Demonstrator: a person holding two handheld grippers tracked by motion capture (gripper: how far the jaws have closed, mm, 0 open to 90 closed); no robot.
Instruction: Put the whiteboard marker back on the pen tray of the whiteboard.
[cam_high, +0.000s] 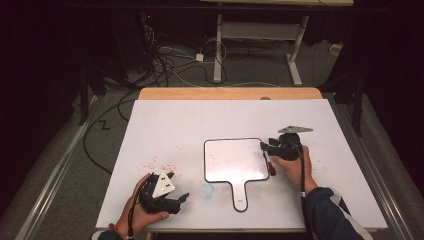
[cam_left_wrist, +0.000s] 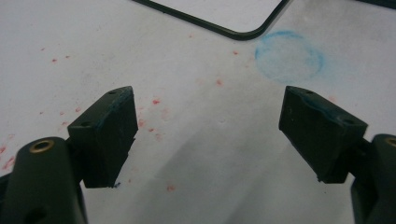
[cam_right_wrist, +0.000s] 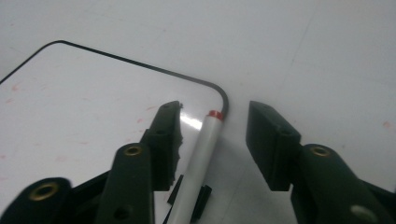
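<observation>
1. Table (cam_high: 150, 125) has a white top; a small whiteboard (cam_high: 234, 160) with a black rim lies near the middle, handle toward the person.
2. Marker (cam_high: 269, 162), white barrel with a red end, lies on the board's right edge.
3. Right gripper (cam_high: 266, 146) sits at that right edge. In the right gripper view the jaws are spread, with the marker (cam_right_wrist: 198, 158) lying between them; whether the left jaw touches it cannot be told, and the right jaw is clear of it.
4. Left gripper (cam_high: 179, 199) is near the table's front edge, left of the handle. Jaws wide apart, nothing between them.
5. Blue smudge (cam_left_wrist: 289, 58) on the table just beside the board's corner; red specks (cam_left_wrist: 154, 101) scattered around.
</observation>
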